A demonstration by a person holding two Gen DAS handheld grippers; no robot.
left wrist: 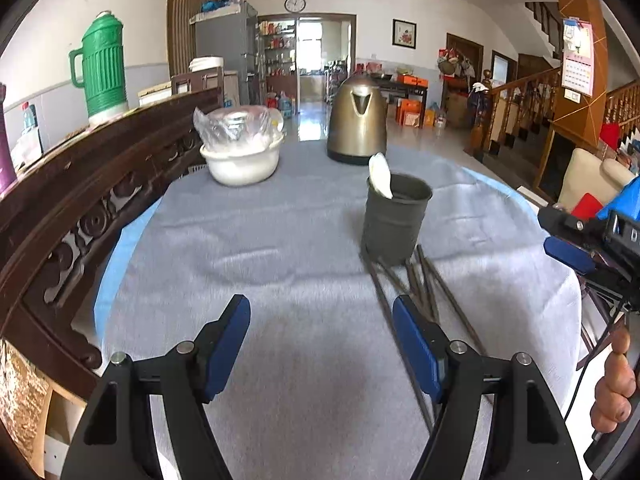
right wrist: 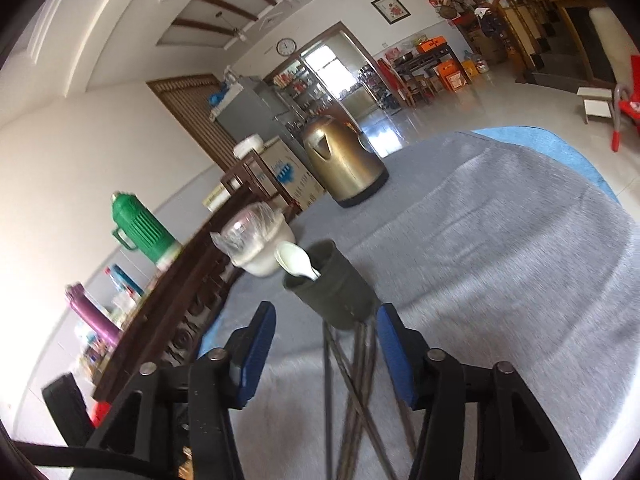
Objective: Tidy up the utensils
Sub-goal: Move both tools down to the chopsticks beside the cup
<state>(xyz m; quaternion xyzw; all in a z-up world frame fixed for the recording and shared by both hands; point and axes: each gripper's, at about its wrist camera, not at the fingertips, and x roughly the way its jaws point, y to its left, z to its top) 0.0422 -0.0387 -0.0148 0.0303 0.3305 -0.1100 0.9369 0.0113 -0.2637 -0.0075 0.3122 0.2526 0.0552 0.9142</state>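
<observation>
Both grippers released and empty, left gripper (left wrist: pixel 322 344) over bare cloth, right gripper (right wrist: pixel 326 354) above the loose chopsticks (right wrist: pixel 352 384) lying by the holder (right wrist: pixel 334 284); only the white spoon (right wrist: pixel 294 264) is in, chopsticks left.

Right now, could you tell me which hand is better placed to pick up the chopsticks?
Right. The right gripper has the chopsticks lying between its open fingers; the left gripper faces bare cloth beside them.

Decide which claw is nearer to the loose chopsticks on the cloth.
Right. The right claw stands open directly over the chopsticks; the left claw stands open over bare cloth beside them.
</observation>
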